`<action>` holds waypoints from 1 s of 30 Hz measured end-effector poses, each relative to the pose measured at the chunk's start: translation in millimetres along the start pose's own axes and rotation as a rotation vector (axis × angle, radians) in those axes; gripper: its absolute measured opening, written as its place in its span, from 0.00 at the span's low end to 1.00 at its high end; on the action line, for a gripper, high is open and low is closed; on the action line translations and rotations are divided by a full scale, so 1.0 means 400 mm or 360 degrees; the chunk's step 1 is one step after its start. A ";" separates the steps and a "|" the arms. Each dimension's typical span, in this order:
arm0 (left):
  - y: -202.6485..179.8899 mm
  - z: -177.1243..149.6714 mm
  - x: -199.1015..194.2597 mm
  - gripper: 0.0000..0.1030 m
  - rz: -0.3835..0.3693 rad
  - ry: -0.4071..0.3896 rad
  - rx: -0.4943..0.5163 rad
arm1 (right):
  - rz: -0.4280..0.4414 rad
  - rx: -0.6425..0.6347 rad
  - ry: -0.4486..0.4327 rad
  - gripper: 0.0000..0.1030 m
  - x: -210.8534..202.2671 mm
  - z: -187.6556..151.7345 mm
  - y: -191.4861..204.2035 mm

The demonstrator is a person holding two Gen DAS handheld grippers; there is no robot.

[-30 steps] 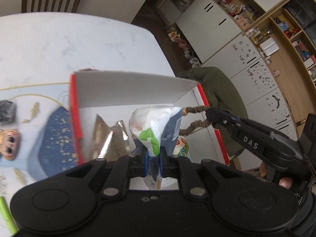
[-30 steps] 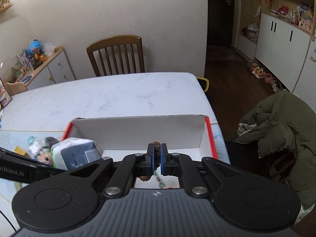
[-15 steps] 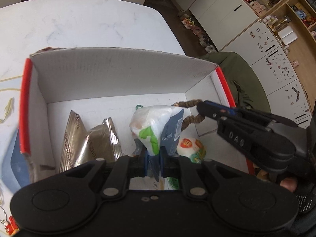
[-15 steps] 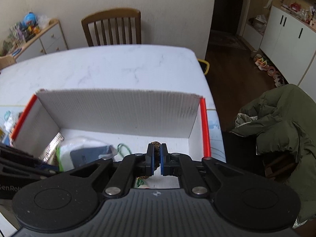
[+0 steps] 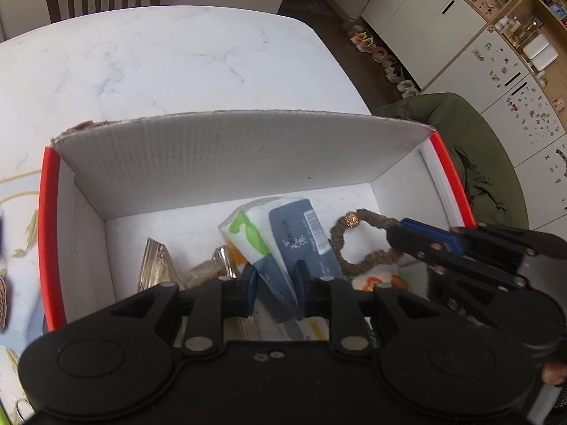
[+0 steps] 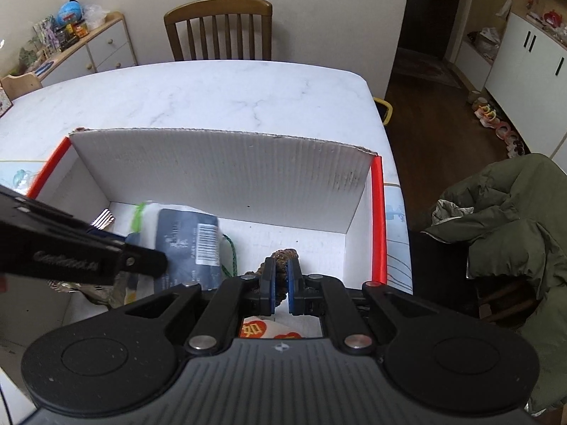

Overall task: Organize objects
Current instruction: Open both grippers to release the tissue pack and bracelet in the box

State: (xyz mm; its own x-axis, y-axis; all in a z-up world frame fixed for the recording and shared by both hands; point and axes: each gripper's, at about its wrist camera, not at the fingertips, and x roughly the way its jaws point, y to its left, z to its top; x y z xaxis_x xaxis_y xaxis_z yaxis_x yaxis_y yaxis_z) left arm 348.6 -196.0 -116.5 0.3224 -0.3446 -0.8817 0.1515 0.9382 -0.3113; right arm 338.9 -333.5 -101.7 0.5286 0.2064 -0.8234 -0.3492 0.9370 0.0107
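A white cardboard box with red edges [image 5: 230, 156] [image 6: 219, 170] sits on the marble table. Inside it lies a tissue pack [image 5: 283, 233] [image 6: 191, 237], white and green with a dark blue label. My left gripper [image 5: 275, 281] stands open, its fingers on either side of the pack's near end. A brown braided hair tie [image 5: 338, 246] [image 6: 281, 258] with a gold bead hangs low inside the box at the right. My right gripper [image 6: 280, 283] [image 5: 400, 244] is shut on the tie's near side.
Gold foil sachets [image 5: 156, 265], a white packet with orange print [image 5: 375, 281] and a green cord [image 6: 230, 255] lie in the box. A patterned mat [image 5: 21, 191] is on the left. A wooden chair [image 6: 219, 28] stands beyond the table [image 5: 159, 63]; a green jacket [image 6: 503, 219] hangs on the right.
Both grippers came forward and down into the box. The left gripper's fingers spread apart and the tissue pack now rests in the box. The right gripper kept hold of the hair tie.
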 end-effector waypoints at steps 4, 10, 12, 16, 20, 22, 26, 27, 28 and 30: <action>0.000 0.002 0.005 0.25 0.0013 0.0004 0.0007 | 0.0028 -0.0006 -0.0007 0.06 -0.018 -0.001 -0.004; -0.012 -0.010 -0.016 0.60 0.0035 -0.0036 0.0058 | 0.0127 -0.0020 -0.0049 0.07 -0.061 -0.013 -0.007; -0.012 -0.016 -0.029 0.62 0.0019 -0.0059 0.0064 | 0.0158 -0.0012 -0.0060 0.07 -0.076 -0.018 -0.008; -0.012 -0.030 -0.062 0.62 0.0005 -0.0097 0.0085 | 0.0188 -0.0022 -0.0095 0.07 -0.110 -0.028 -0.002; -0.010 -0.051 -0.105 0.64 0.0007 -0.0145 0.0121 | 0.0212 -0.0018 -0.0122 0.09 -0.140 -0.036 0.004; -0.012 -0.063 -0.130 0.64 0.0003 -0.0175 0.0141 | 0.0216 0.0004 -0.0139 0.09 -0.154 -0.039 0.007; -0.015 -0.090 -0.179 0.65 0.0010 -0.0235 0.0172 | 0.0247 0.0061 -0.0164 0.10 -0.178 -0.045 0.012; -0.016 -0.097 -0.191 0.65 0.0007 -0.0251 0.0180 | 0.0252 0.0063 -0.0177 0.10 -0.187 -0.047 0.016; -0.015 -0.105 -0.204 0.65 0.0005 -0.0269 0.0189 | 0.0256 0.0062 -0.0188 0.10 -0.194 -0.049 0.021; -0.012 -0.124 -0.234 0.69 0.0003 -0.0306 0.0206 | 0.0265 0.0052 -0.0213 0.11 -0.212 -0.053 0.034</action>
State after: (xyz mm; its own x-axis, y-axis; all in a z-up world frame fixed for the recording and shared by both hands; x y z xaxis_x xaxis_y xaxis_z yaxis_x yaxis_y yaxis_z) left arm 271.4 -166.4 -49.9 0.4931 -0.3547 -0.7944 0.2651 0.9309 -0.2511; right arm 273.1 -344.2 -43.9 0.5643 0.3928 -0.7262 -0.4161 0.8950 0.1608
